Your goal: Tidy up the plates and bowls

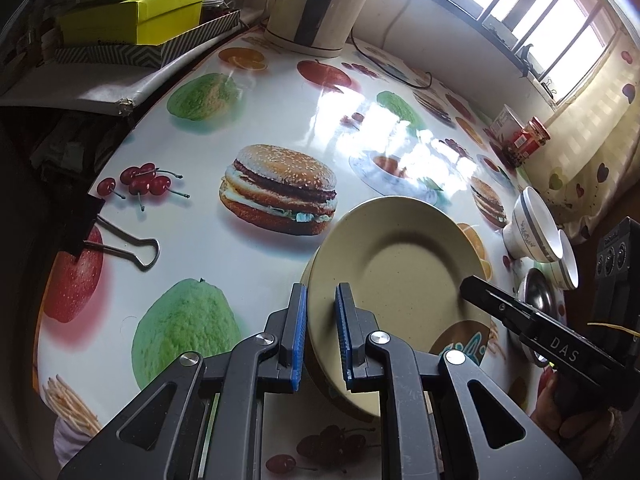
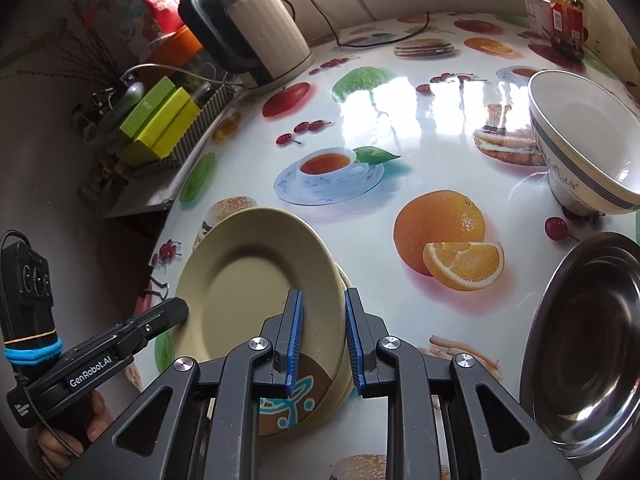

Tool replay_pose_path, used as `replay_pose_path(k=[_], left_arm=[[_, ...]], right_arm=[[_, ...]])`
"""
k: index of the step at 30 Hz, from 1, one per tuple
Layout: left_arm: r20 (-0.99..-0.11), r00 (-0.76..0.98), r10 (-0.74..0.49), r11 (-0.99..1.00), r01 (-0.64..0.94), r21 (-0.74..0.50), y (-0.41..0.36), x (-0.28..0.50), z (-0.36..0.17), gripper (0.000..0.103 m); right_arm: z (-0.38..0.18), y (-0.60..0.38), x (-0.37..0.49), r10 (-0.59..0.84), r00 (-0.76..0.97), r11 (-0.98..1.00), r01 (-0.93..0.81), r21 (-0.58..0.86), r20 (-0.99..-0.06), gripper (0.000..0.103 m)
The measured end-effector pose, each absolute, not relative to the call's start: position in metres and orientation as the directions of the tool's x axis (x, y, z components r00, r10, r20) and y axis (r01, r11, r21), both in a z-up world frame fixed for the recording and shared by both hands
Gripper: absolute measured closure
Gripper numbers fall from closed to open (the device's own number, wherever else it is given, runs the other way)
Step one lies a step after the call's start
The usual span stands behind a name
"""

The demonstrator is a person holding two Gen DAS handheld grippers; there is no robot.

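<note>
A plain beige plate (image 1: 400,264) (image 2: 248,280) is tilted low over the fruit-print table (image 1: 224,92) (image 2: 404,128). It lies over a second beige plate (image 1: 464,340) (image 2: 304,396) with a brown and teal motif. My left gripper (image 1: 322,320) is shut on the top plate's near rim, one blue pad on each side. It also shows in the right wrist view as the left gripper (image 2: 176,308), touching the plate's left edge. My right gripper (image 2: 324,320) is shut on the opposite rim. In the left wrist view the right gripper (image 1: 470,286) has its tip on the plate.
Two white bowls with blue bands (image 1: 532,224) (image 2: 580,152) and a steel dish (image 1: 538,300) (image 2: 588,340) stand to the right. A cream kettle (image 1: 316,4) (image 2: 256,28) with its cord, green boxes (image 1: 160,16), a red jar (image 1: 528,136) and a binder clip (image 1: 120,240) line the edges.
</note>
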State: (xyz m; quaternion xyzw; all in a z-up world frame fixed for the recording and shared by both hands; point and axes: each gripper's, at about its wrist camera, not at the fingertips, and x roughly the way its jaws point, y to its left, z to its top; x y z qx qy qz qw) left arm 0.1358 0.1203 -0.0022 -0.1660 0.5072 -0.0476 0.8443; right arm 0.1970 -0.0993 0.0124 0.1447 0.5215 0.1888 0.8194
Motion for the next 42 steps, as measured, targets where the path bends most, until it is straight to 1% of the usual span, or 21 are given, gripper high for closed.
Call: replay_pose_path(k=[12,38,42], left_arm=[[-0.846,0.475,-0.243,0.942,-0.093,-0.323,0.119,0.132,-0.007,0.088],[-0.851,0.471,-0.231,0.941,-0.112,-0.318,0.12,0.129,-0.009,0.088],[-0.85,0.473,-0.231,0.942,-0.111,-0.317,0.12,0.129,-0.009,0.088]], right_arm=[[0.008,-0.097,0.191,0.45,0.387,0.893,-0.168,0.418,-0.805,0.083],[0.012,-0.086,0.182,0.379,0.441,0.924,-0.235,0.303,-0.814,0.08],[0.011,-0.088,0.183,0.386,0.438,0.921,-0.233,0.312,-0.812,0.08]])
